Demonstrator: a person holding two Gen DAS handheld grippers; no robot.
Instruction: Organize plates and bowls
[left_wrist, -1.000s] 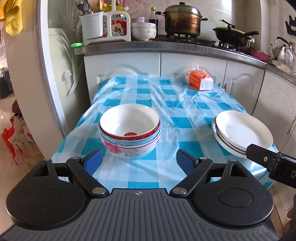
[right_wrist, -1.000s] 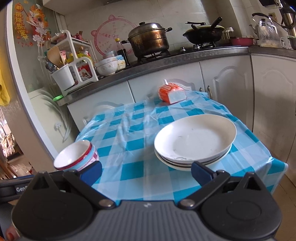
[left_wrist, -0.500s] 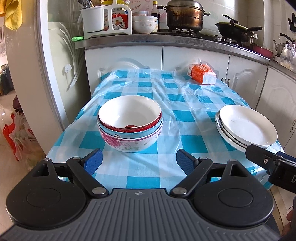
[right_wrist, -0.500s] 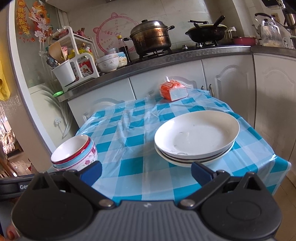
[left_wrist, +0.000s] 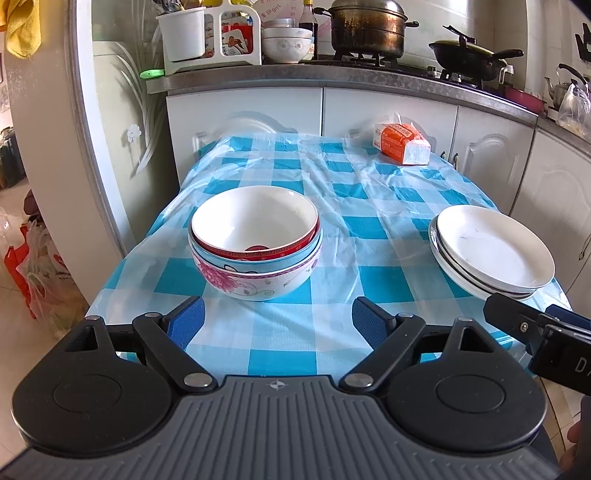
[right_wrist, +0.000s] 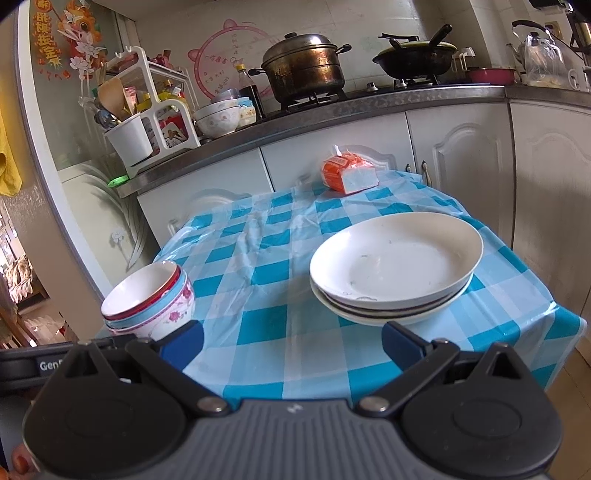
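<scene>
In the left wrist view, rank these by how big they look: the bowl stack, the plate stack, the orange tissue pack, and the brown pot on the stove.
1. bowl stack and plate stack: alike, not ranked
2. brown pot
3. orange tissue pack

The pot and the pack are farther away, so their true sizes are unsure.

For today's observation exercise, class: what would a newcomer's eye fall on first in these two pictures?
Probably the blue-and-white checked plastic tablecloth, which fills the middle of both views. On it sit a nested stack of three ceramic bowls near the front left and a stack of shallow white plates at the front right edge. Both open black grippers, left and right, frame the foreground.
</scene>
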